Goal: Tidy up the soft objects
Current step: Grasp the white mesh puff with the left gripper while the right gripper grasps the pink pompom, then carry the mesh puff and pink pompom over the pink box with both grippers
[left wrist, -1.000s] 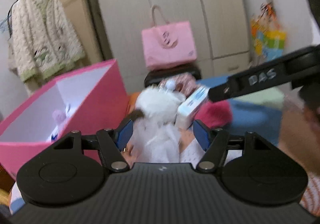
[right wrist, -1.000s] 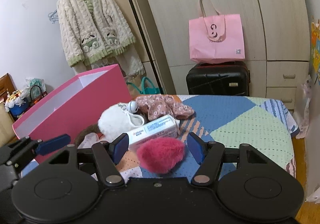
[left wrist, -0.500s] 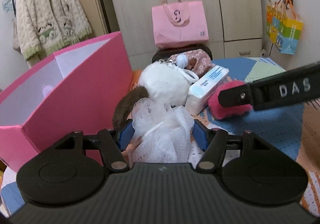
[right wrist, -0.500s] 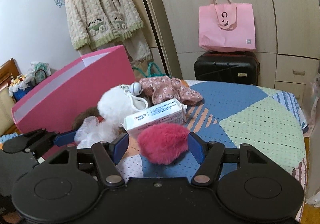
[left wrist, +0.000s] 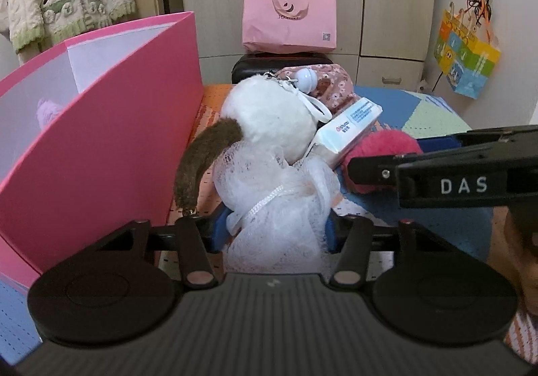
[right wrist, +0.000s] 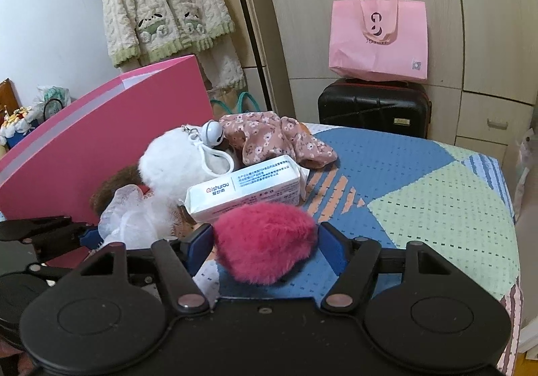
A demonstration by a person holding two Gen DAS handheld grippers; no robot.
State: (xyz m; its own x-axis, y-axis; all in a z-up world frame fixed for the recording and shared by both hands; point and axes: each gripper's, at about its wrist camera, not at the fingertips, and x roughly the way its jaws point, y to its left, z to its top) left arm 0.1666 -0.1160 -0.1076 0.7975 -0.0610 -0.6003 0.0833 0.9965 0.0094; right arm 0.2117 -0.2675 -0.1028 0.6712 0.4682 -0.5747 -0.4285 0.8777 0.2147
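White mesh pouf (left wrist: pixel 279 204) btwn closing left gripper (left wrist: pixel 273 230) pads, seemingly touching.

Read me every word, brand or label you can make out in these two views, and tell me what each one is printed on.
"DAS": white letters on the right gripper, on its black finger.
"ishurou": on the white tissue pack; the blue small print beside it is too small to read.
Pink tote bag: a curly logo; the word under it and the small square label are too blurred to read.

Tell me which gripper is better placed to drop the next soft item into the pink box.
Left. The left gripper is closing around the white mesh pouf, right beside the pink box. The right gripper only straddles the red plush, jaws open, farther from the box.
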